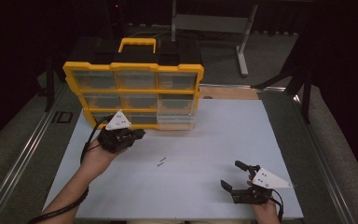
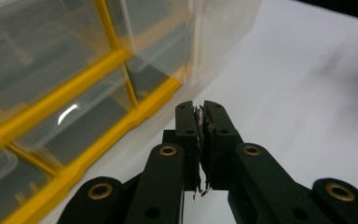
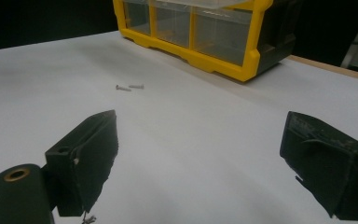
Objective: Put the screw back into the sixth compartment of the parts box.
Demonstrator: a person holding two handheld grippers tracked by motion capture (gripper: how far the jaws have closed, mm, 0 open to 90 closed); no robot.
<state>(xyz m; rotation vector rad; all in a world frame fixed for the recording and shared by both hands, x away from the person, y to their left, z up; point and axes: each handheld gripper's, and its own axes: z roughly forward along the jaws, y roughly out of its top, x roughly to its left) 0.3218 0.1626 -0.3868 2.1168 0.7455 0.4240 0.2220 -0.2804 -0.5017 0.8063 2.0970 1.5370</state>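
My left gripper (image 1: 141, 134) hovers just in front of the yellow organizer (image 1: 74, 70), near its bottom row of clear drawers. In the left gripper view its jaws (image 2: 200, 106) are shut on a small metal screw (image 2: 198, 116), which shows as a thin threaded sliver between the pads. Two loose screws (image 1: 161, 162) lie side by side on the white table (image 1: 205, 135), also seen in the right gripper view as the screws (image 3: 129, 87). My right gripper (image 1: 230, 173) rests near the front right of the table, wide open with nothing between its fingers (image 3: 88, 154).
The organizer's bottom-right clear drawer (image 1: 177, 120) sticks out a little from the frame, as does the drawer (image 2: 219, 42) in the left gripper view. The organizer (image 3: 205, 60) stands at the table's back left. A wooden strip (image 1: 228, 92) runs behind the table.
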